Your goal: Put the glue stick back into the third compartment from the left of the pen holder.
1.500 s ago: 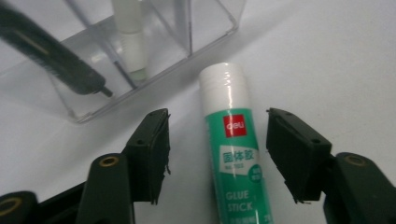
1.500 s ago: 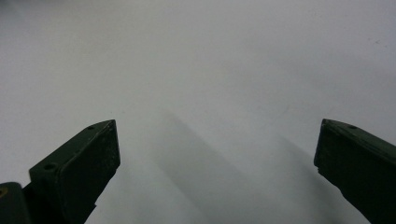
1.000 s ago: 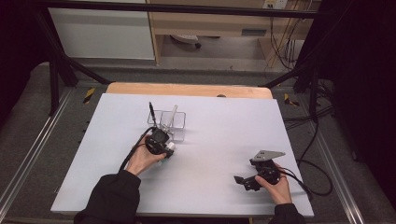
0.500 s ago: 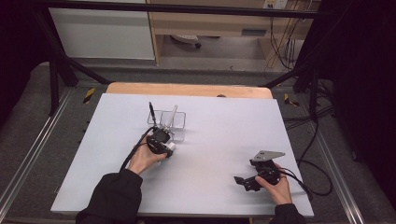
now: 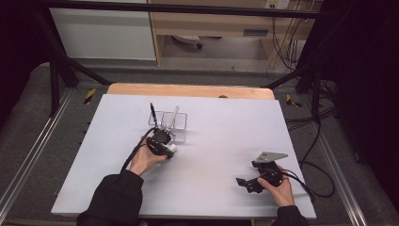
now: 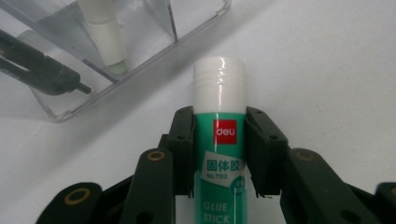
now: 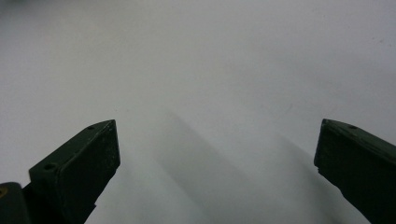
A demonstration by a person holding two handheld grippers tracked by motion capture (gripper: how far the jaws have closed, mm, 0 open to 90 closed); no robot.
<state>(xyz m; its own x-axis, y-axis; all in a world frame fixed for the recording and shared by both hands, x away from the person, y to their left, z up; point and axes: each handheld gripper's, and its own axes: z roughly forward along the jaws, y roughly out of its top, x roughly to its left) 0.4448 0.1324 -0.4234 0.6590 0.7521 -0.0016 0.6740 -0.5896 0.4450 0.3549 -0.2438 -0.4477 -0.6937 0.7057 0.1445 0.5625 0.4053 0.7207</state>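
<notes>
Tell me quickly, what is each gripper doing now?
Left gripper: jaws just closed onto the glue stick, holding it.
Right gripper: open, holding nothing.

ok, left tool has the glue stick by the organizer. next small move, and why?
Probably lift it straight up. The left tool, jaws just closing, has its pads against both sides of the glue stick, which lies on the table just short of the clear organizer; it needs height to clear that wall.
</notes>
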